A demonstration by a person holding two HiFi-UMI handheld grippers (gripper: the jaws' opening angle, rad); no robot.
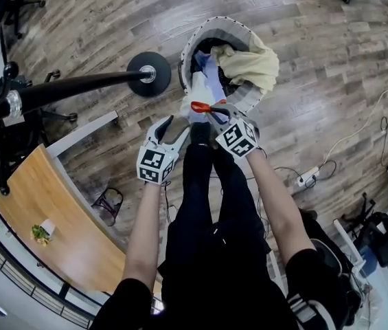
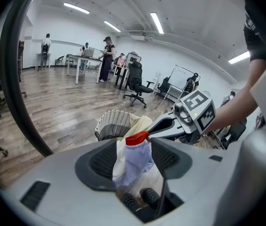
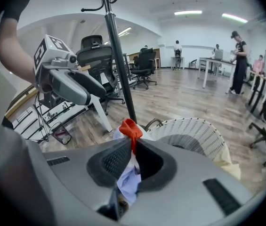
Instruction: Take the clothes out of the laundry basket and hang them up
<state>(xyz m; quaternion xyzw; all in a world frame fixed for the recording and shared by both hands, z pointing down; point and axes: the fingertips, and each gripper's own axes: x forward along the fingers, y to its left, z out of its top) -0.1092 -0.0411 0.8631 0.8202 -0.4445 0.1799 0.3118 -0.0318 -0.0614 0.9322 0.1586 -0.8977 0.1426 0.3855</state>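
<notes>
**A:** Where's the garment now?

**B:** The white-and-lavender garment with red trim (image 1: 199, 91) hangs by the near edge of the wicker laundry basket (image 1: 211, 26), at twelve o'clock from both hands. The right gripper (image 3: 132, 144) is clamped on its red edge, and the cloth droops down between the jaws.

**A:** And the left gripper?

**B:** The left gripper (image 1: 176, 128) sits at nine o'clock of the right one. Its jaws are wide apart and press on nothing, and the cloth hangs just past them.

**A:** What's in the basket?

**B:** A cream garment (image 1: 252, 66) drapes over the rim at three o'clock, with dark clothes (image 1: 214, 47) inside. The coat stand's round base (image 1: 148, 73) stands on the wood floor at nine o'clock of the basket.
</notes>
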